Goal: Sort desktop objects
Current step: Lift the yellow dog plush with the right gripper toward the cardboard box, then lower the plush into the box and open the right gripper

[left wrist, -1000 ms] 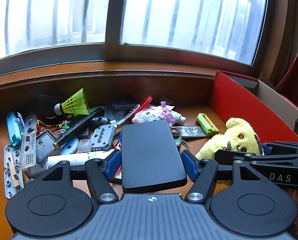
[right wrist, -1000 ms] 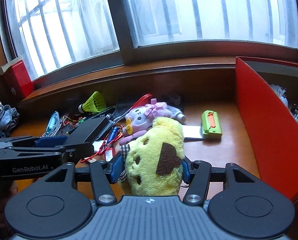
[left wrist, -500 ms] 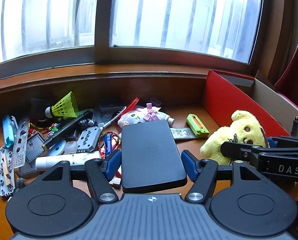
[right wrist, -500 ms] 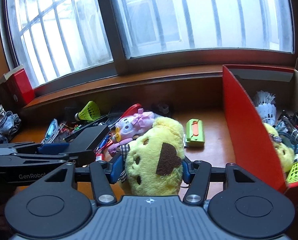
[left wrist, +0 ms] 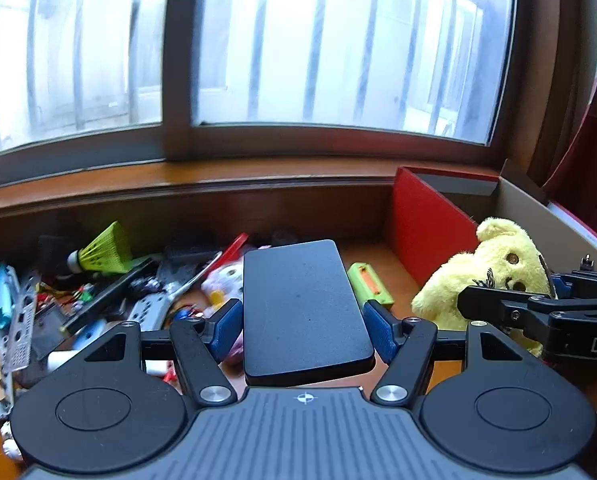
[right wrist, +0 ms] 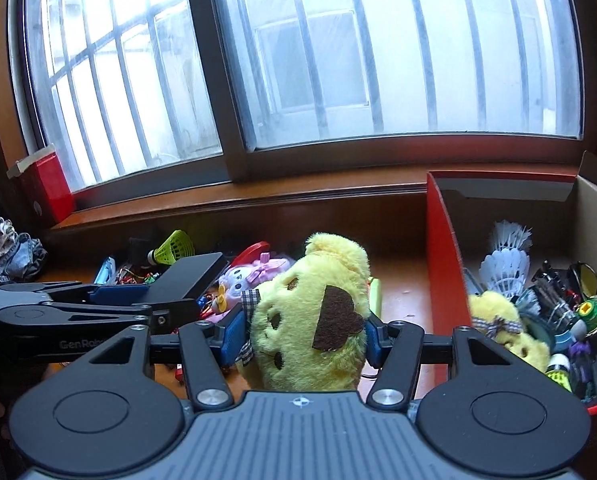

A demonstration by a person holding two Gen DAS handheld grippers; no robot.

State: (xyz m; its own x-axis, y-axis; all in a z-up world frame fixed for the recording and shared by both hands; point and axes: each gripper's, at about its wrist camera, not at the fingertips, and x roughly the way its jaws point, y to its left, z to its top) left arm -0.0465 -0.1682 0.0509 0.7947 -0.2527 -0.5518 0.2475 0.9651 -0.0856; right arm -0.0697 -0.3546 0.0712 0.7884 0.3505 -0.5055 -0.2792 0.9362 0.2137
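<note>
Left wrist view: the left gripper [left wrist: 303, 330] stays clamped on the black slab [left wrist: 304, 304], now raised higher above the desk clutter [left wrist: 110, 292].

Right wrist view: the right gripper [right wrist: 304, 338] keeps squeezing the yellow plush [right wrist: 312, 320], which has swung nearer the red box [right wrist: 444, 280] (already holding shuttlecocks and another plush), so a drop-off looks close.

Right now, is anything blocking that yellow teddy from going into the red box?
Only the box's red side wall stands between the yellow teddy, held in the right gripper, and the box; it must clear that. Nothing covers the opening.
</note>
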